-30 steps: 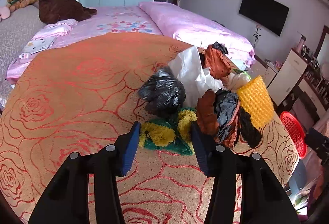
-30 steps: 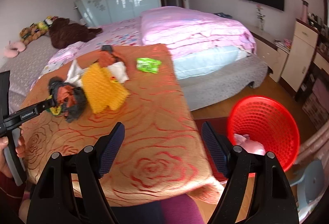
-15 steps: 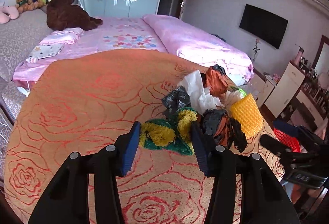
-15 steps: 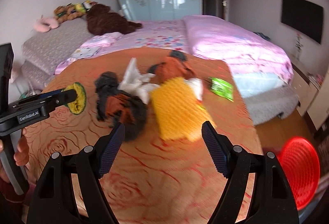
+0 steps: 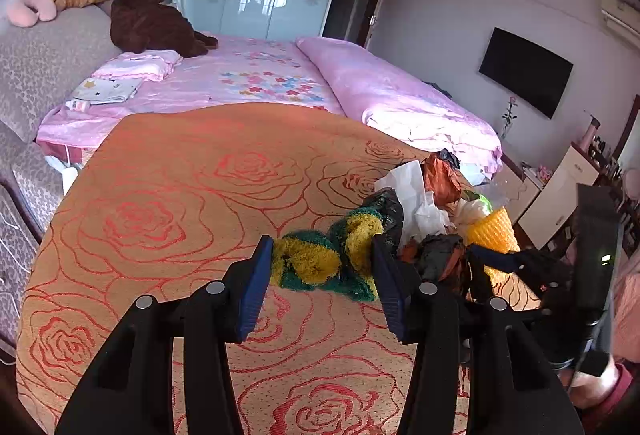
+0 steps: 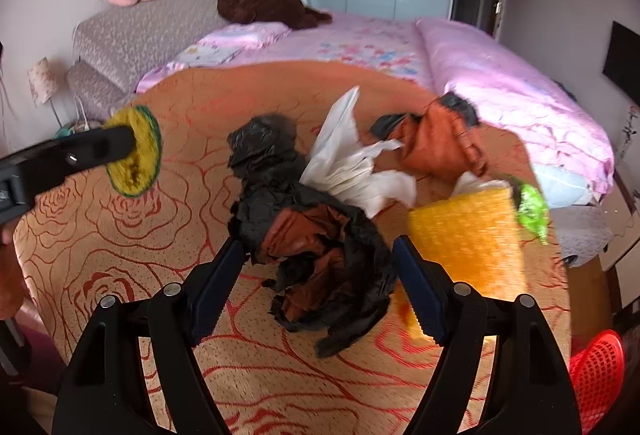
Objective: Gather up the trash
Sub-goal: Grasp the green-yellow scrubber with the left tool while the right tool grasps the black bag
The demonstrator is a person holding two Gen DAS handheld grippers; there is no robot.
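My left gripper (image 5: 322, 275) is shut on a fuzzy yellow and green cloth (image 5: 308, 263), held a little above the orange rose-patterned table cover (image 5: 160, 227). In the right wrist view the same cloth (image 6: 134, 155) shows at the far left, in the left gripper's fingers (image 6: 92, 149). My right gripper (image 6: 320, 283) is open, its pads on either side of a crumpled black and brown bag (image 6: 320, 247) lying on the cover. Behind that bag lie a black bag (image 6: 264, 147), white crumpled paper (image 6: 352, 171), an orange-brown bag (image 6: 440, 143), a yellow foam net (image 6: 468, 235) and a green wrapper (image 6: 532, 211).
A red mesh basket (image 6: 596, 367) stands on the floor past the table's right edge. A pink bed (image 5: 260, 83) with a brown plush bear (image 5: 148, 23) lies behind the table. White cabinets (image 5: 560, 187) line the right wall.
My right gripper has swung left from the red basket to the trash pile and now straddles the black and brown bag. My left gripper has drawn back and up slightly, still holding the fuzzy cloth.
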